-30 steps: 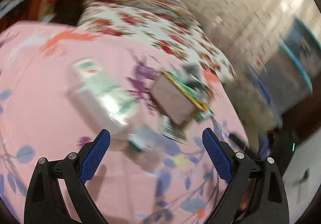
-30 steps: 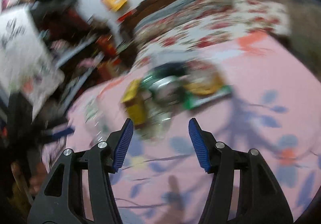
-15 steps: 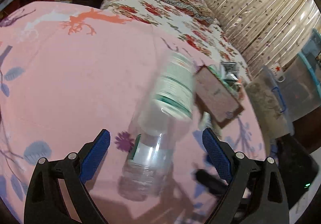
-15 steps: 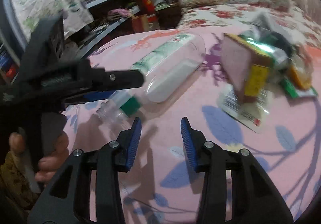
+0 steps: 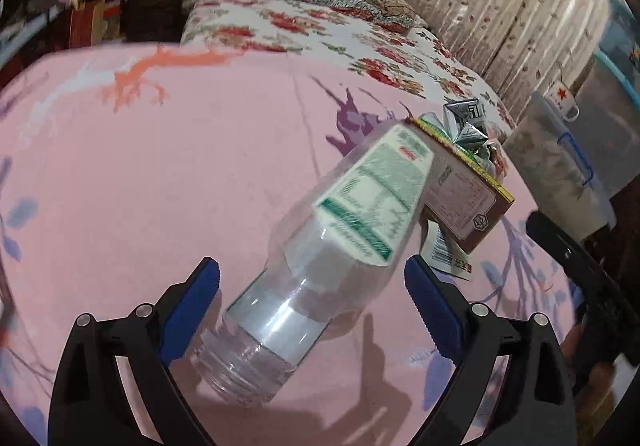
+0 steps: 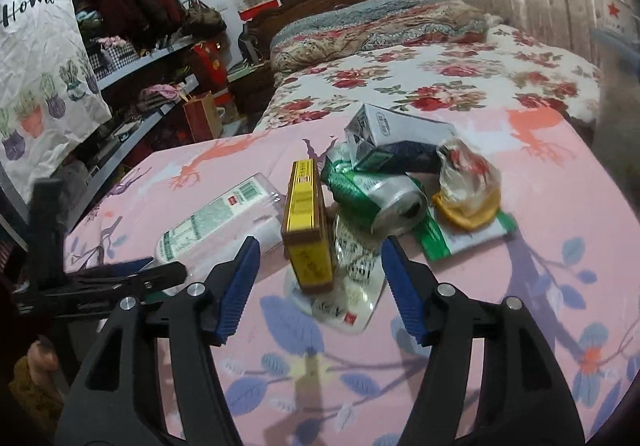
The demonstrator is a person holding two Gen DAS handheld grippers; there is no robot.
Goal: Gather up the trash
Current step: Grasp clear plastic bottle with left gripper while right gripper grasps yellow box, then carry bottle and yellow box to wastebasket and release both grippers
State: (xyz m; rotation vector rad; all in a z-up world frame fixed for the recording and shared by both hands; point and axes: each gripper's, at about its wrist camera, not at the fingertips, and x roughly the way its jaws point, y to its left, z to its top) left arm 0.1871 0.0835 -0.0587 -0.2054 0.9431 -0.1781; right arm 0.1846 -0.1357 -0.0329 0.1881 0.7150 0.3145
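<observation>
A clear plastic bottle (image 5: 320, 258) with a green and white label lies on the pink sheet (image 5: 160, 186); it also shows in the right wrist view (image 6: 224, 214). My left gripper (image 5: 312, 298) is open with the bottle's neck end between its jaws, not clamped. My right gripper (image 6: 320, 282) is open and empty, just in front of a yellow and brown box (image 6: 306, 222) standing on a clear wrapper (image 6: 352, 286). Behind lie a green can (image 6: 376, 198), a white carton (image 6: 384, 130), a plastic bag with yellow inside (image 6: 468, 186) and a green and white packet (image 6: 464, 234).
A floral bedspread (image 6: 440, 74) and folded quilt (image 6: 372, 22) lie beyond the pink sheet. Cluttered shelves (image 6: 132, 46) stand at the left. Plastic storage bins (image 5: 568, 166) and a curtain (image 5: 500, 6) are at the right.
My left gripper has closed in on the bottle, which now lies between its open jaws. My right gripper has swung from the bottle toward the yellow box and opened wider.
</observation>
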